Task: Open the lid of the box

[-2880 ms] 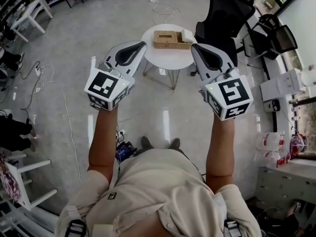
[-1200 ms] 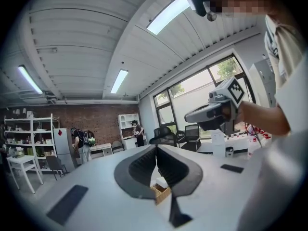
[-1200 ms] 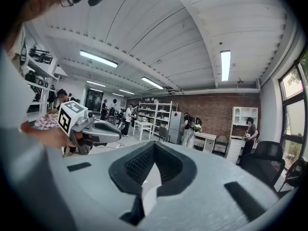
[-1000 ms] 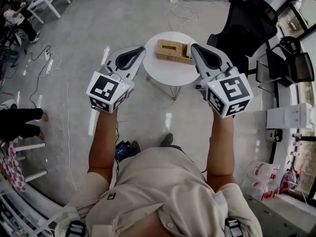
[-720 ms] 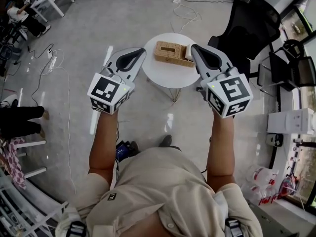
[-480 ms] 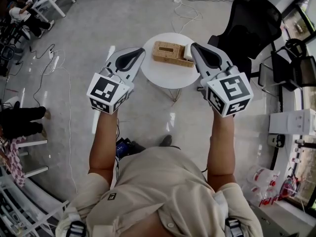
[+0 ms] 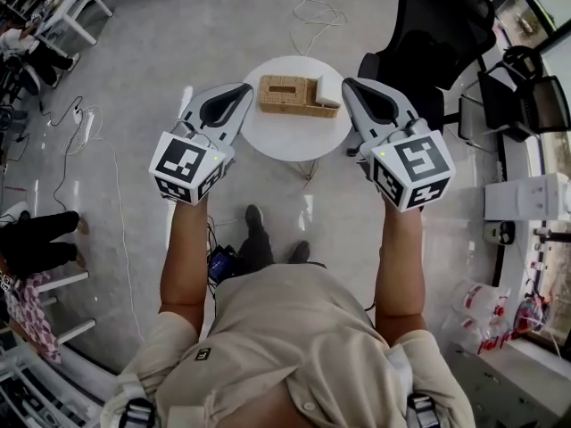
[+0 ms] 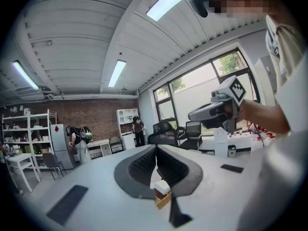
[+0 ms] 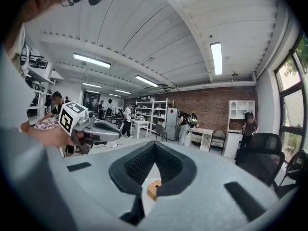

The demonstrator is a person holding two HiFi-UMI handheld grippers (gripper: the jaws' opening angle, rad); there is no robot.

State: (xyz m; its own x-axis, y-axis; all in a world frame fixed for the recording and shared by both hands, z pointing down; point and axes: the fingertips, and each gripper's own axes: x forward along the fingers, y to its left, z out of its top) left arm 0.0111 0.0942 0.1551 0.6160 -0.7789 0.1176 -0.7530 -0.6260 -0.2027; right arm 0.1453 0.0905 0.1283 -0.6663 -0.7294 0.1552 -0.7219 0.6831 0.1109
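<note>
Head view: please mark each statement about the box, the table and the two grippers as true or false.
1. The wicker box stands on the round white table. True.
2. The left gripper holds the box. False: it is shut on nothing and apart from the box.
3. The right gripper has its jaws wide apart. False: they are together.
4. A black chair stands beside the table. True.
</note>
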